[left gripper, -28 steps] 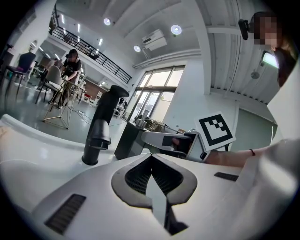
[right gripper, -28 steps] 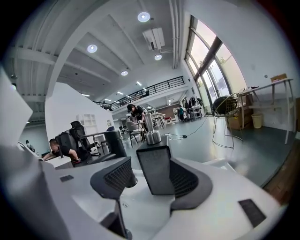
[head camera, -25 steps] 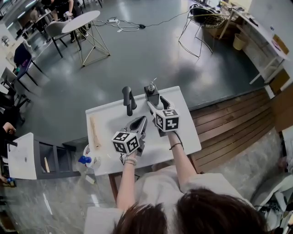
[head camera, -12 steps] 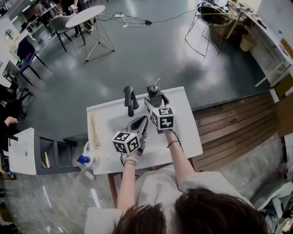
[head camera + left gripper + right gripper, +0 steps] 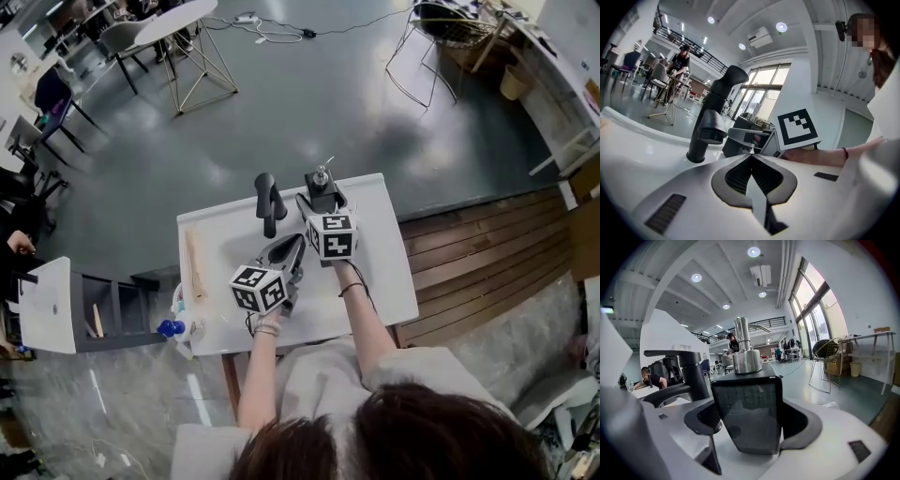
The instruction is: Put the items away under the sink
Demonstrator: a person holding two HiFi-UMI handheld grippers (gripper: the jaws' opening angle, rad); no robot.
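Note:
A black square soap dispenser (image 5: 322, 183) with a steel pump (image 5: 743, 350) stands at the back of the white sink counter (image 5: 380, 272), right of the black faucet (image 5: 267, 202). My right gripper (image 5: 322, 202) has just been opening its jaws, and the dispenser body (image 5: 749, 413) stands between them. A dark gap shows on the dispenser's right side, so the pads do not clamp it. My left gripper (image 5: 296, 243) rests nearer on the counter, shut and empty, its tips meeting (image 5: 751, 157) in front of the faucet (image 5: 710, 122).
A wooden stick (image 5: 193, 267) lies along the counter's left side. Below the left edge stand a blue-capped bottle (image 5: 172, 328) and a grey shelf unit (image 5: 103, 314). Behind the counter lies grey floor with a round table (image 5: 178, 19) and wire chair (image 5: 436, 28).
My right gripper has moved forward and a little down, with its jaws now on either side of the soap dispenser. The left gripper has stayed in place.

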